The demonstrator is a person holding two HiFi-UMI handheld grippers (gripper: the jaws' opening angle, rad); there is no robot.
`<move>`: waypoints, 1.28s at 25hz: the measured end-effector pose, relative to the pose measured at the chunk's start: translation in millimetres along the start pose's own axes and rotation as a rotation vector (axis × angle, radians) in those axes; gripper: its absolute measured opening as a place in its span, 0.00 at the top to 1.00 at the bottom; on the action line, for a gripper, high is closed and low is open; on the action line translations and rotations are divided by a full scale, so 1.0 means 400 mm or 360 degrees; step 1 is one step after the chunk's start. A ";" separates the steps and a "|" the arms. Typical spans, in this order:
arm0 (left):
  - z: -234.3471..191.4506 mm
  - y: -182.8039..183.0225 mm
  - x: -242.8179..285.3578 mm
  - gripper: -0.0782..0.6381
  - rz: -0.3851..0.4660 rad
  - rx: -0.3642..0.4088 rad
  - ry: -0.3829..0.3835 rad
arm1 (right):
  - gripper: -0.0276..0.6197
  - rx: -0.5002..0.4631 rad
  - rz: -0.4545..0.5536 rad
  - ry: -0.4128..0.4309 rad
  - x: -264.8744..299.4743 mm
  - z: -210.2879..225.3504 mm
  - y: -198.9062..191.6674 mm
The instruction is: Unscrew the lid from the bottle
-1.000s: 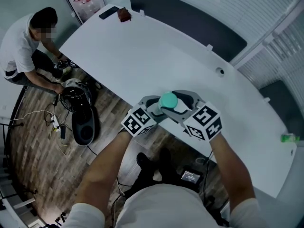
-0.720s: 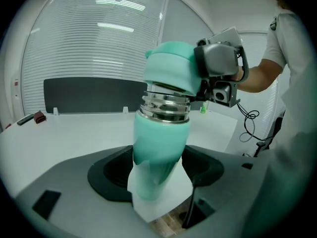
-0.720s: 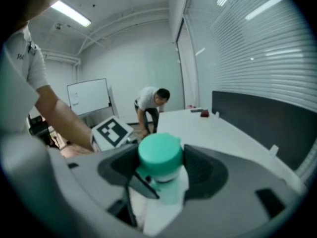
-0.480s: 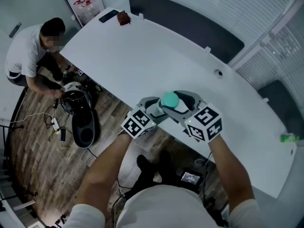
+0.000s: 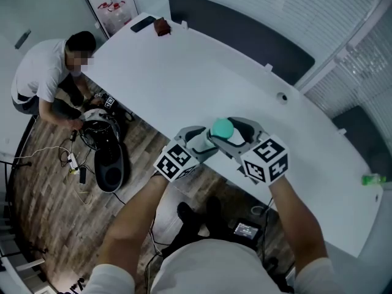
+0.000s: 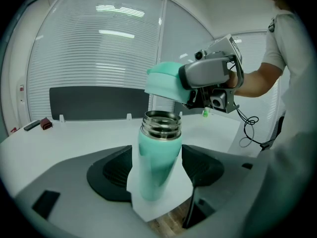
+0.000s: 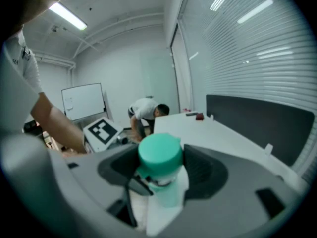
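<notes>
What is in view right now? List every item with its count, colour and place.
bottle: one, teal with a bare steel threaded mouth, upright at the table's near edge
lid: one, teal, off the bottle, just above its mouth
table: one, white, curved
panel: one, dark, along the table's far edge
flat device: one, black, table's far left corner
small object: one, red-brown, beside the flat device
green object: one, table's right end
crouching person: one, white shirt, on the wooden floor left of the table
round item: one, black, on the floor near that person
left gripper: grey, shut on the bottle
right gripper: grey, shut on the lid
</notes>
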State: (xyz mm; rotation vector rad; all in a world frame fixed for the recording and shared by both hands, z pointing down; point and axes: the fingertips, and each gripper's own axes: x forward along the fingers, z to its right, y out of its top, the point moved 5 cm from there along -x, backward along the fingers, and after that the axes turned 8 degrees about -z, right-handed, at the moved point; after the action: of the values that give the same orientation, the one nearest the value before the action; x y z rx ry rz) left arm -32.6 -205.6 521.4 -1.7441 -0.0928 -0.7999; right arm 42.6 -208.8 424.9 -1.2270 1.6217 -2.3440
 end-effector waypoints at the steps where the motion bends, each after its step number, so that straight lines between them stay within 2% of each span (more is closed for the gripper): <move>1: -0.001 0.005 -0.011 0.46 0.0014 -0.0002 0.0002 | 0.50 0.0007 0.0011 -0.0006 -0.005 0.000 0.005; 7: -0.002 0.037 -0.082 0.46 0.0138 -0.0078 0.0012 | 0.50 0.0066 0.0090 -0.0041 -0.042 0.000 0.032; 15: -0.004 0.087 -0.179 0.47 0.0280 -0.0213 0.0100 | 0.50 0.0112 0.0207 -0.0109 -0.103 -0.014 0.071; 25: 0.032 0.168 -0.330 0.76 0.0636 -0.0372 0.0153 | 0.50 0.0277 0.0403 -0.0150 -0.195 -0.031 0.100; 32: 0.083 0.197 -0.401 0.81 0.0800 -0.0501 0.0137 | 0.50 0.0389 0.0508 -0.0128 -0.262 -0.062 0.114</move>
State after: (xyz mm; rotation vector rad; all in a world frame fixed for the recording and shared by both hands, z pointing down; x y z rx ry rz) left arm -104.5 -149.7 363.9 -1.9077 0.5363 -0.5324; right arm 81.7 -163.9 324.5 -0.9247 1.3417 -2.1827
